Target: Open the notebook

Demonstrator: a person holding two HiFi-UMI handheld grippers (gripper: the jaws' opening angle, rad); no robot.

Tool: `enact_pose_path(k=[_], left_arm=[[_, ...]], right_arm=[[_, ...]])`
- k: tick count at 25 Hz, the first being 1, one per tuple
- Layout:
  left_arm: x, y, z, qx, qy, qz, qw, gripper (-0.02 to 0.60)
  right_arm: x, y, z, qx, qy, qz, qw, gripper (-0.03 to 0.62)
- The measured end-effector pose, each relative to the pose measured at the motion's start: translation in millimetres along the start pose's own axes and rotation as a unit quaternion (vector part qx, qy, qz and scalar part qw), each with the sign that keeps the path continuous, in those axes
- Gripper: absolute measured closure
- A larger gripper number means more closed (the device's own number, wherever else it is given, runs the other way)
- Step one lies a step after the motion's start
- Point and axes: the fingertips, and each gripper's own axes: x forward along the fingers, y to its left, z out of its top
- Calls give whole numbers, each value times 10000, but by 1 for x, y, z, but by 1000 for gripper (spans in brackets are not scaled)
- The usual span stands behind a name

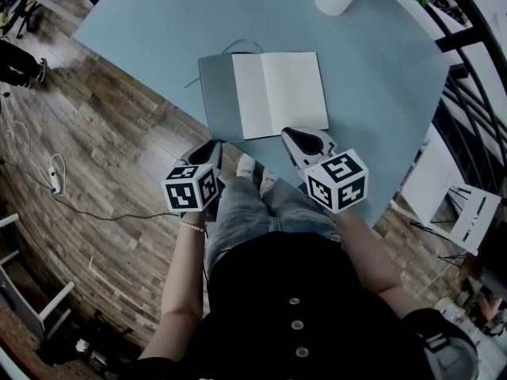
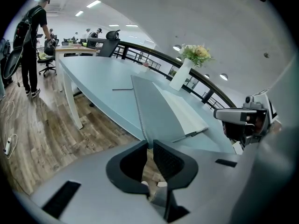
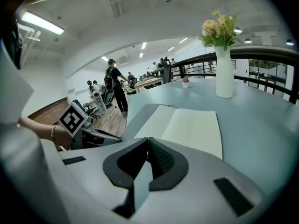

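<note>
Notebook (image 1: 269, 93) lies open and flat on the blue table (image 1: 135, 30), grey cover to the left, blank pages up, near the table's front edge. My left gripper (image 1: 212, 147) is at a narrow gap, empty; my right gripper (image 1: 299, 139) is closed on nothing. Both are just off the near edge.

Risks: the pages may spring shut unpressed; a stray jaw could snag the near edge and drag the notebook off.
</note>
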Motion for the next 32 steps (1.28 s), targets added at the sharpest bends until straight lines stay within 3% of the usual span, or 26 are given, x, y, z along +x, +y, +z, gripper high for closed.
enact_pose_path(k=[7,16,18,32], left_arm=[[5,4,-6,-96,70,89,9999,531],[4,7,-8,-99,132,139,9998,531],[4,8,-9,-95,140,159,9997,531],[5,9,-11,-83,202,156,9996,531]], right_arm=[[-3,-13,-3,73,9,-179,9998,589],[-15,-58,-12,427,-4,-984,9942,586],[-16,-69,-16,516,27,-1109,9925,492],[-25,-111,-52,699,386,-1878,9790,364]])
